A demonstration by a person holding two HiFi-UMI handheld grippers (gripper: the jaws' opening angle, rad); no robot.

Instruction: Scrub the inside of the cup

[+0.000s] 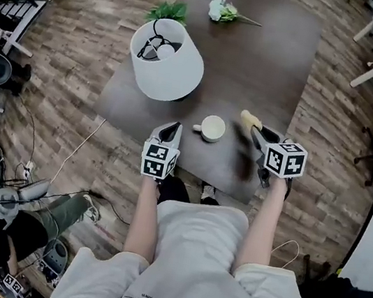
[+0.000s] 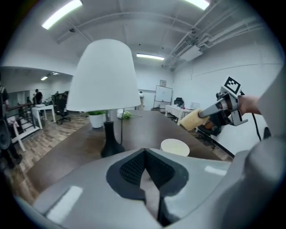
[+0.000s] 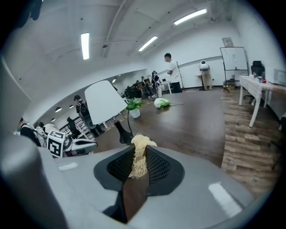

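The lamp [image 1: 166,60] stands on the left of the table [image 1: 272,60], clear of the work. Nearer the person, the left gripper [image 1: 169,132] hovers low over the table's near edge with the forearm straight. Its fingers [image 2: 130,166] are closed together on nothing, probably waiting to steady the cup [image 1: 212,128]. The cup sits upright on the table between the 2 grippers, handle toward the left one. To its right, the right gripper [image 1: 261,134] has its fingers [image 3: 157,165] clamped on a loofah scrubber [image 1: 249,120]. The scrubber is raised and angled inward near the rim, not yet inside.
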